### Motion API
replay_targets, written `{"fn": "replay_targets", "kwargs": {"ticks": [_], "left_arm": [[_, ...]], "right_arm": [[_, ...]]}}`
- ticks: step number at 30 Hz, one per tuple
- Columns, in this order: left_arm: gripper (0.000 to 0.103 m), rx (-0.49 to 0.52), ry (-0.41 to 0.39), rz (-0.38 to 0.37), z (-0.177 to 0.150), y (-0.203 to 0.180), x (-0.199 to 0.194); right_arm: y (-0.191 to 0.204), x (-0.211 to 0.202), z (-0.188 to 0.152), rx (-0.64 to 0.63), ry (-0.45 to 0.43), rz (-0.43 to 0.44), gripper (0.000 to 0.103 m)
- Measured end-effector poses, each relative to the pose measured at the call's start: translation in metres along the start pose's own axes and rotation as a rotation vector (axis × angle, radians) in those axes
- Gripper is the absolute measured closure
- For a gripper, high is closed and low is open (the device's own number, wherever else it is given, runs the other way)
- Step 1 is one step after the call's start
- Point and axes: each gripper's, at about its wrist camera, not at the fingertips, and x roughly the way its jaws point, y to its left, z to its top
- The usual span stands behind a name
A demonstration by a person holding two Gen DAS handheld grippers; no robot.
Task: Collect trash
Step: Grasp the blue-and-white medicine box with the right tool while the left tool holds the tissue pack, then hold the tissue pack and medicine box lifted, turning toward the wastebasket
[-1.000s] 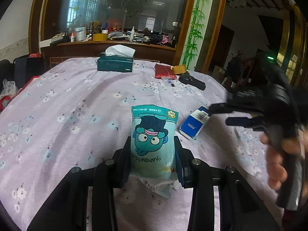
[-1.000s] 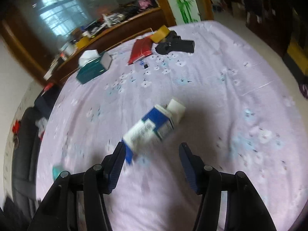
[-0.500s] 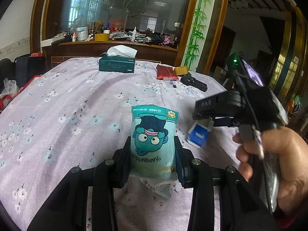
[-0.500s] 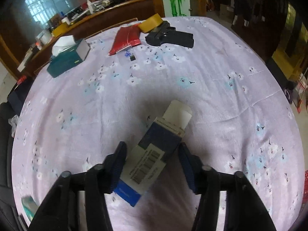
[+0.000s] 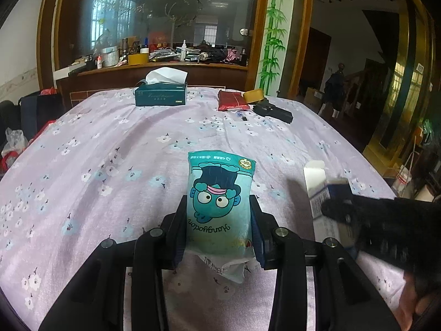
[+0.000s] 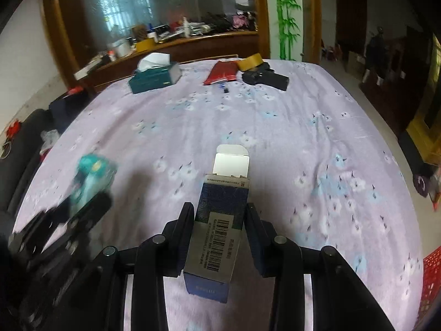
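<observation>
My left gripper (image 5: pixel 219 220) is shut on a teal cartoon wrapper pack (image 5: pixel 220 201) and holds it upright above the purple flowered tablecloth (image 5: pixel 110 143). My right gripper (image 6: pixel 219 223) is shut on a blue and white carton (image 6: pixel 220 220) with its white end flap open. In the left wrist view the carton (image 5: pixel 321 193) and the right gripper (image 5: pixel 339 209) show blurred at the right. In the right wrist view the wrapper pack (image 6: pixel 91 179) and the left gripper (image 6: pixel 88 207) show blurred at the left.
At the table's far end lie a green tissue box (image 5: pixel 161 96), a red packet (image 5: pixel 231 100), a yellow tape roll (image 5: pixel 253 95) and a black object (image 5: pixel 273 111). A cluttered wooden shelf (image 5: pixel 165 63) stands behind. Bags (image 5: pixel 16 140) sit left of the table.
My right gripper has closed on the blue and white carton and lifted it off the cloth, turning to face the table's far end. My left gripper still holds the wrapper pack.
</observation>
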Motion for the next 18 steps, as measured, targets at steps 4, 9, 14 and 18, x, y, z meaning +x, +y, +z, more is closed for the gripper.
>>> {"fn": "replay_targets", "kwargs": {"ticks": [4, 9, 14, 18], "left_arm": [[0.065, 0.015, -0.008, 0.010, -0.001, -0.002, 0.000], [0.065, 0.022, -0.016, 0.032, -0.001, -0.003, 0.001], [0.065, 0.040, -0.018, 0.051, -0.002, -0.005, 0.004], [0.065, 0.058, -0.023, 0.063, -0.003, -0.008, 0.004]], "right_arm": [[0.006, -0.001, -0.011, -0.030, -0.010, 0.015, 0.063], [0.007, 0.004, -0.017, -0.042, -0.010, 0.020, 0.062], [0.006, 0.008, -0.022, -0.046, -0.002, 0.028, 0.061], [0.007, 0.009, -0.025, -0.065, -0.009, 0.012, 0.060]]}}
